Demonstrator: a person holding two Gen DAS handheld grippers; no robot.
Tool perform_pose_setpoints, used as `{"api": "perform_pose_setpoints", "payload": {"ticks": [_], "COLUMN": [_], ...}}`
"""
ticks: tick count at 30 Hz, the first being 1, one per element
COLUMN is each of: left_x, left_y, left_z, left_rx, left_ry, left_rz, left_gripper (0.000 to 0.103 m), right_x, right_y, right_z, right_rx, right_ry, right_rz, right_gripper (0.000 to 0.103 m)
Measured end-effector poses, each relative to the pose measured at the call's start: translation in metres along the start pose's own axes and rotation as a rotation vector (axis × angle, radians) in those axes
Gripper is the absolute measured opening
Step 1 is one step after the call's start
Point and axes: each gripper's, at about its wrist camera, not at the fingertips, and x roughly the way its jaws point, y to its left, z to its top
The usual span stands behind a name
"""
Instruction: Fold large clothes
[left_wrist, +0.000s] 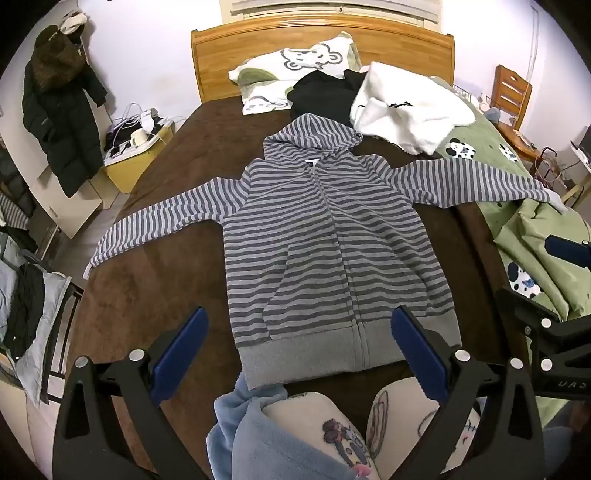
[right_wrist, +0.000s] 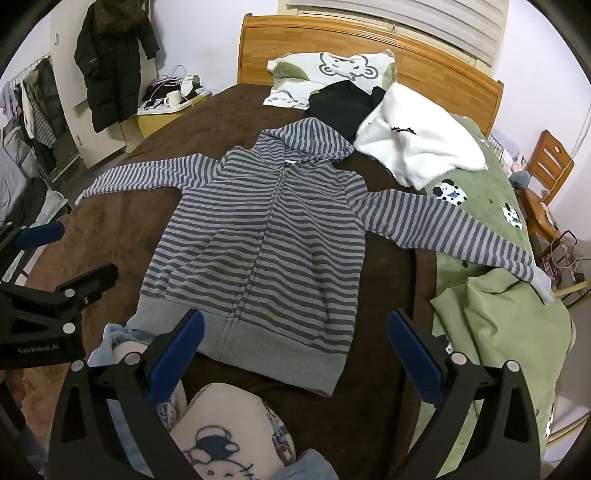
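Left wrist view, read from left to right: a dark coat (left_wrist: 59, 122) hangs on the wall at the far left, with a yellow bedside box (left_wrist: 138, 162) below it carrying a white mug (left_wrist: 138, 138) and cables. Next comes the bed (left_wrist: 147, 295), covered in a brown blanket, with a wooden headboard (left_wrist: 321, 40) behind it. The striped hoodie (left_wrist: 325, 243) lies flat and face up in the middle of the bed, zipped, hood toward the headboard, both sleeves spread out sideways. Its grey hem lies nearest the camera. The left gripper (left_wrist: 299, 354) hovers just above that hem with its blue fingers (left_wrist: 181, 350) spread wide apart, holding nothing. Beyond the hood sit a printed pillow (left_wrist: 295, 70), a black garment (left_wrist: 325, 96) and a white fleece garment (left_wrist: 406, 107). A green quilt (left_wrist: 535, 236) covers the right side of the bed, under the end of the hoodie's right-hand sleeve. A wooden chair (left_wrist: 513, 99) stands at the far right.

Right wrist view: the right gripper (right_wrist: 295, 354) hangs over the hem's right corner, its fingers (right_wrist: 415, 354) also wide open and empty. The left gripper shows at the left edge, beside the bed.
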Motion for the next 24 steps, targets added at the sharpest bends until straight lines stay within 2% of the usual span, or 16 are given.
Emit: {"api": "perform_pose_setpoints", "payload": {"ticks": [9,10,24], "left_x": [0.001,-0.001,0.004], "left_y": [0.004,-0.002,0.001], "left_z": [0.005,-0.003,-0.005], "left_rx": [-0.023,-0.001,-0.003], "left_ry": [0.006,0.005,0.004], "left_rz": [-0.007,-0.004,-0.001], "left_gripper": [0.097,0.097,0.097], "right_x": [0.001,0.000,0.003], "right_y": [0.001,0.001,0.001], "right_z": [-0.001,-0.001,-0.002], "right_rx": [0.002,-0.002,-0.004], "right_ry": [0.000,-0.002,0.001], "right_rz": [-0.002,-0.002,-0.006], "right_gripper": [0.098,0.098,0.098]}}
